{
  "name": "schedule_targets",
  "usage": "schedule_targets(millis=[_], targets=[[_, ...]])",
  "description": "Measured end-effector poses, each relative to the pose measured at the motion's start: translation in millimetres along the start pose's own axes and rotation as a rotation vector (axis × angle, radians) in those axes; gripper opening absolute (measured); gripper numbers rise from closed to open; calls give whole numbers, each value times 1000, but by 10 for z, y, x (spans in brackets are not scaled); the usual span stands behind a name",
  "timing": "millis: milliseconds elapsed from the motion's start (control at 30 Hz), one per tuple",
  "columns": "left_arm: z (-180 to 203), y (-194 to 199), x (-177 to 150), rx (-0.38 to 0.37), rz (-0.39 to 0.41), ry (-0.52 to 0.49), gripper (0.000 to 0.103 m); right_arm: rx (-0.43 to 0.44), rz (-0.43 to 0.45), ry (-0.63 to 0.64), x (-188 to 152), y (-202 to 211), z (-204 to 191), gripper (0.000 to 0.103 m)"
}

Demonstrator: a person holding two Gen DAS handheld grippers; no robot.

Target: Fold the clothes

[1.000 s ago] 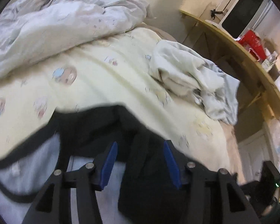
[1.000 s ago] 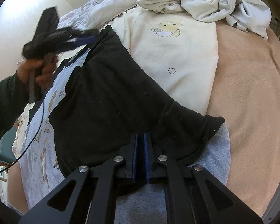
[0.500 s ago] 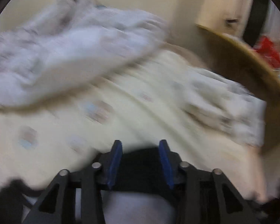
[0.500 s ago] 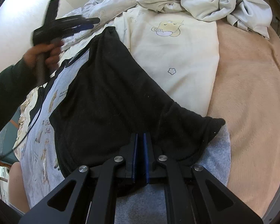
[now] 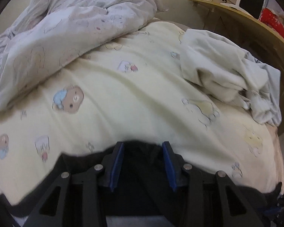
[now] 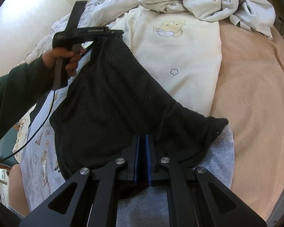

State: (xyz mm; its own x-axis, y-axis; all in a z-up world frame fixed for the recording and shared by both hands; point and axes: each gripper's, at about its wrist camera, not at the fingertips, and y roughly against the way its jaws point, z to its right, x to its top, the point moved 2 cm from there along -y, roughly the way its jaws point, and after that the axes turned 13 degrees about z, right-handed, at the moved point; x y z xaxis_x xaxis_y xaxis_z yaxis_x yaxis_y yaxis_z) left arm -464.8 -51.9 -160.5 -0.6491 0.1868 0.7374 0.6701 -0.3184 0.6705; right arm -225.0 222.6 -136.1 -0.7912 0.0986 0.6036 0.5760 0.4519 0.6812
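A shirt with a black part (image 6: 111,102) and a pale blue printed body (image 6: 41,141) lies on the bed. My right gripper (image 6: 143,138) is shut on the black cloth's near edge, over a grey layer (image 6: 145,204). My left gripper (image 5: 143,145) is at the far edge of the black cloth (image 5: 142,170). Its blue pads (image 5: 117,162) stand apart, a hump of black cloth lies between them, and they do not press it. In the right wrist view a hand (image 6: 66,58) in a dark green sleeve holds the left gripper (image 6: 115,32) at the black part's top corner.
A yellow bear-print sheet (image 5: 132,104) covers the bed, with a rumpled white duvet (image 5: 66,28) at the back left. A heap of pale clothes (image 5: 227,75) lies at the right. A beige blanket (image 6: 255,94) lies beyond the shirt. A wooden shelf (image 5: 246,19) carries a red item (image 5: 272,22).
My left gripper has slid from over the black cloth to its far edge, and its jaws have narrowed. The right gripper has kept its grip and place.
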Motion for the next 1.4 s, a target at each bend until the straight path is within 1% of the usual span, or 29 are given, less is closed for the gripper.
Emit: schedule_targets(millis=[33,100,133,233,300,367,433,500,567,600,700,733,767,833,900,933,1000,1033,1067,1100,1167,1233,1267,1333,1400], targets=[[-24,-2,34,37,13,-3,42,1,-2,2,5,1,2,8],[-114,-1,91,146,28,-11,42,4,-3,-1,14,-6,7,8],[-180,18,112,182,31,-3,42,5,-3,-3,17,-8,8,8],[-341,210,188,183,75,65,42,5,0,-5,13,3,10,8],[-340,404,198,136,107,76,42,2,2,-4,11,5,8,8],[-284,666,118,60,120,88,42,1,3,-5,10,4,5,8],[-201,902,-11,-7,121,98,42,1,4,-7,9,1,1,8],[-39,1195,-254,-82,116,107,43,0,5,-8,9,1,-2,8],[184,1322,-491,-150,66,75,43,0,17,0,27,36,-36,8],[323,1400,-620,-178,52,52,43,5,30,8,43,66,-68,12],[696,1505,-982,-240,4,-4,43,60,102,40,93,223,-225,12],[805,1504,-1106,-246,-10,-22,43,74,101,37,84,217,-267,12],[894,1469,-1217,-223,-25,-45,43,87,90,36,63,197,-310,12],[943,1370,-1376,-149,-74,-65,43,92,-6,55,-66,68,-411,12],[948,1328,-1529,-88,-115,-72,43,19,-117,157,-251,-3,-535,10],[946,1387,-1586,-85,-119,-76,44,-9,-142,194,-314,53,-573,10],[945,1537,-1678,-71,-118,-101,44,-36,-190,199,-394,201,-565,10],[945,1621,-1718,-61,-114,-118,45,-51,-190,198,-401,304,-551,10],[931,1710,-1751,-58,-106,-117,47,-59,-166,193,-384,418,-547,10],[883,1804,-1764,-70,-85,-75,47,-67,-141,188,-367,532,-543,13],[754,1982,-1757,-86,-17,24,48,-57,-80,159,-323,721,-535,13],[604,2114,-1772,-63,42,104,53,-39,-6,116,-278,853,-556,23],[529,2149,-1787,-46,61,138,53,-37,21,100,-262,885,-563,33],[388,2098,-1804,-29,54,204,53,-29,68,63,-234,875,-589,33],[307,2000,-1767,-17,49,253,53,-9,82,32,-187,744,-657,33]])
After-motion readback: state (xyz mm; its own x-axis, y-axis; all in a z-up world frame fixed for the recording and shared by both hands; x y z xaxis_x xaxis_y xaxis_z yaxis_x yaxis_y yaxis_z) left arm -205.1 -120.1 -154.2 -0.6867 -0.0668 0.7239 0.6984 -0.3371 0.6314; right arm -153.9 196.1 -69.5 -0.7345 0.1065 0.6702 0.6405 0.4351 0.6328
